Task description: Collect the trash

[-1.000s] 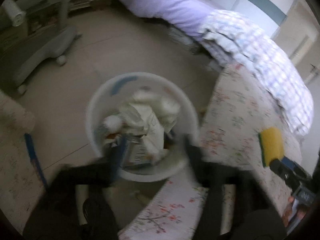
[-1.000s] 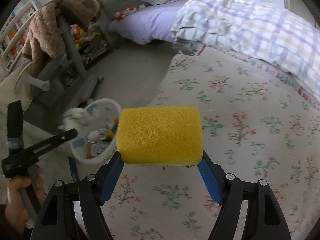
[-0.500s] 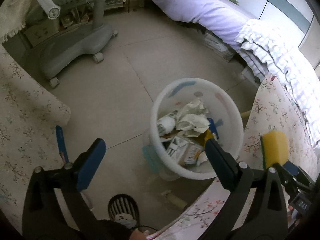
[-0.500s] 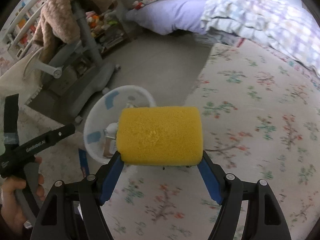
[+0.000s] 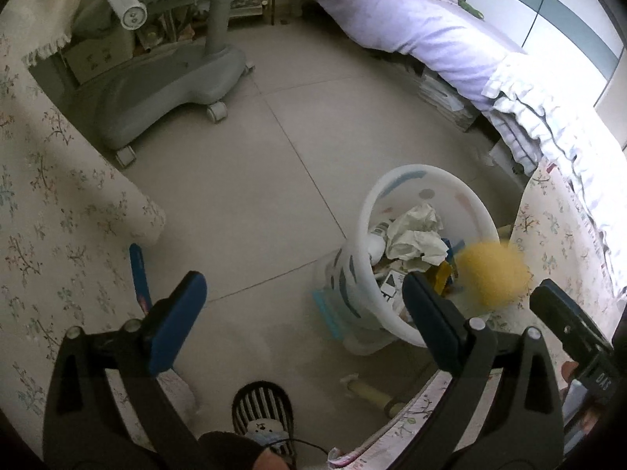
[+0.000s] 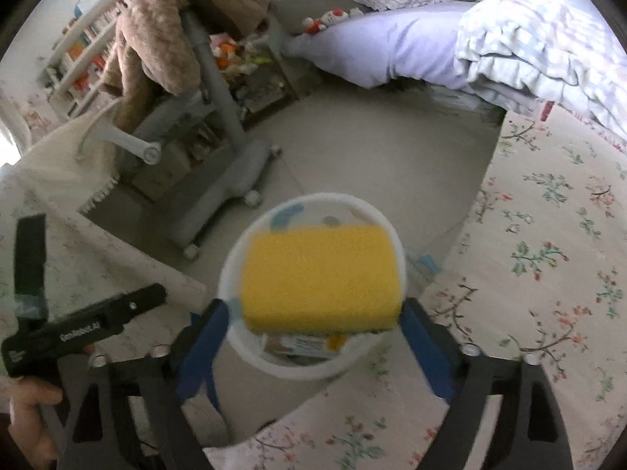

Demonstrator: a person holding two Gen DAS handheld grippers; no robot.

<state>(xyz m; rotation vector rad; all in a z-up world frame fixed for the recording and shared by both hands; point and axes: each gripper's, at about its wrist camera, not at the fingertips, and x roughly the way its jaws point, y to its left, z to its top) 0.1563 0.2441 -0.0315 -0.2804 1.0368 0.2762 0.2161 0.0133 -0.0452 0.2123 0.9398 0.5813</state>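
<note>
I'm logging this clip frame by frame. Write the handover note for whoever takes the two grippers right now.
Left gripper: open, empty, beside the bin.
Right gripper: jaws have just been opening; the yellow rectangular sponge is blurred and no longer pinched, directly over the white round plastic trash bin.
Bin stands on the grey tiled floor and already holds crumpled white paper and packaging.
Done: sponge carried to the bin and released.
Left: confirm it lands inside. A small cream tube-like item lies on the floor near the bin, possibly more trash.

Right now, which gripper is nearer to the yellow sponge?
Right. The right gripper has just opened, its jaws flanking the yellow sponge over the white bin; the left gripper stands beside, open, empty.
</note>
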